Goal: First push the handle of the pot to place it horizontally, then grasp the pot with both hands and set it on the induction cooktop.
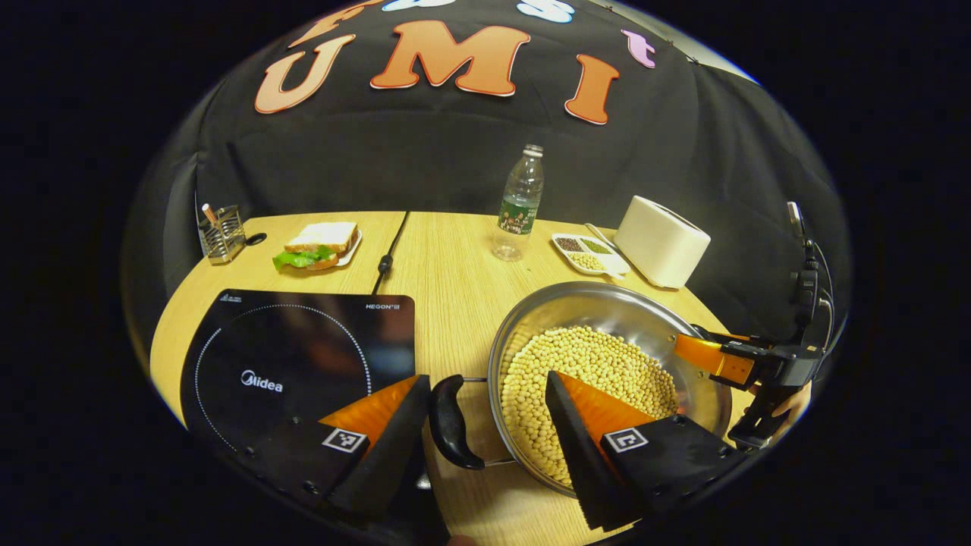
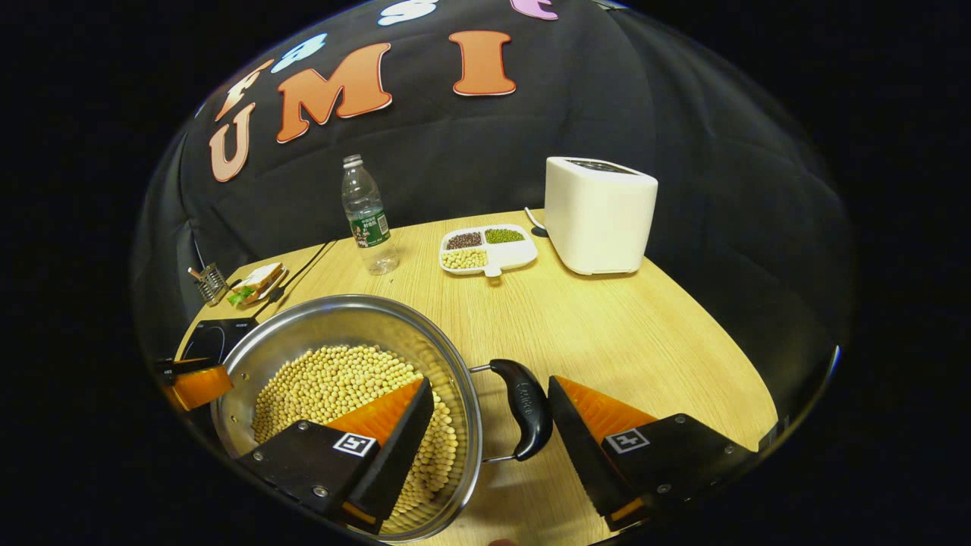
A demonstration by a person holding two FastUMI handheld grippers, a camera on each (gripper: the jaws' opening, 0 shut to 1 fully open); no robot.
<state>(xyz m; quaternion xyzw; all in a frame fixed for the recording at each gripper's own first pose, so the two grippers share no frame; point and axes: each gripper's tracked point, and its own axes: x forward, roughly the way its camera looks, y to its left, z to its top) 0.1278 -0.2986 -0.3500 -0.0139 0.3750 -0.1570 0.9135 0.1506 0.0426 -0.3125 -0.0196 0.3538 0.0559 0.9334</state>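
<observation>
A steel pot (image 1: 607, 303) holding soybeans stands on the wooden table, to the right of the black induction cooktop (image 1: 296, 356). In the left gripper view my left gripper (image 1: 487, 379) is open; the pot's black left handle (image 1: 453, 421) and the rim lie between its fingers, untouched by either. The right gripper (image 1: 728, 360) shows at the pot's far rim. In the right gripper view my right gripper (image 2: 489, 381) is open around the pot's (image 2: 341, 322) other black handle (image 2: 527, 409), one finger above the beans. Past the pot are the left gripper (image 2: 193, 383) and the cooktop (image 2: 208, 337).
At the back of the table stand a water bottle (image 1: 520, 205), a white toaster (image 1: 660, 243), a divided dish of beans (image 1: 588, 254), a sandwich on a plate (image 1: 318, 246) and a wire utensil holder (image 1: 220, 231). A black cable (image 1: 388, 254) runs from the cooktop to the wall.
</observation>
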